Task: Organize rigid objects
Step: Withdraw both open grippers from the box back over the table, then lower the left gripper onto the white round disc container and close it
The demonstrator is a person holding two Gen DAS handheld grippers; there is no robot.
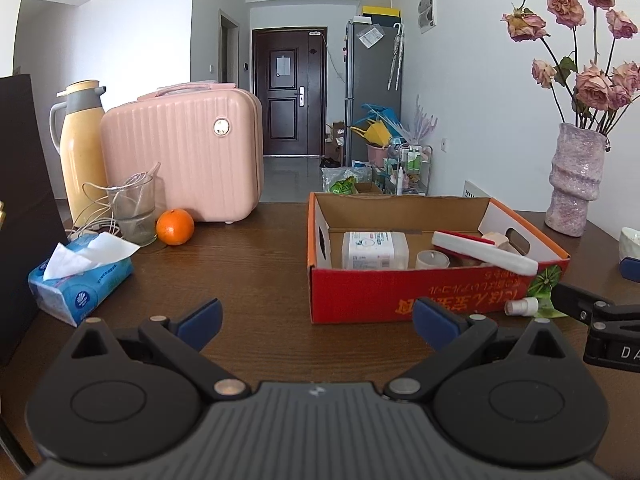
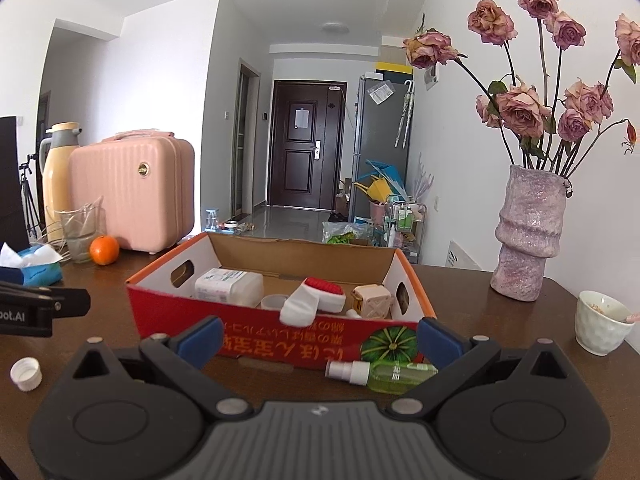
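Both jaws wide, empty; right gripper (image 2: 320, 344) over spray bottle (image 2: 380, 374).

White-walled room with a dark brown wooden table (image 1: 260, 248).
Dark panelled door (image 2: 306, 148) straight ahead; tall grey refrigerator (image 2: 380, 144) to its right.

The red cardboard box (image 2: 280, 344) carries large yellow East Asian characters along its front wall, printed upside down and not legible from here, with a green melon picture at the right end of that wall. Left of the box in the right wrist view, the black left gripper (image 2: 24, 312) shows white letters "pot.AI", cut off. In the left wrist view the black right gripper (image 1: 612, 344), right of the box, shows "DA", cut off.
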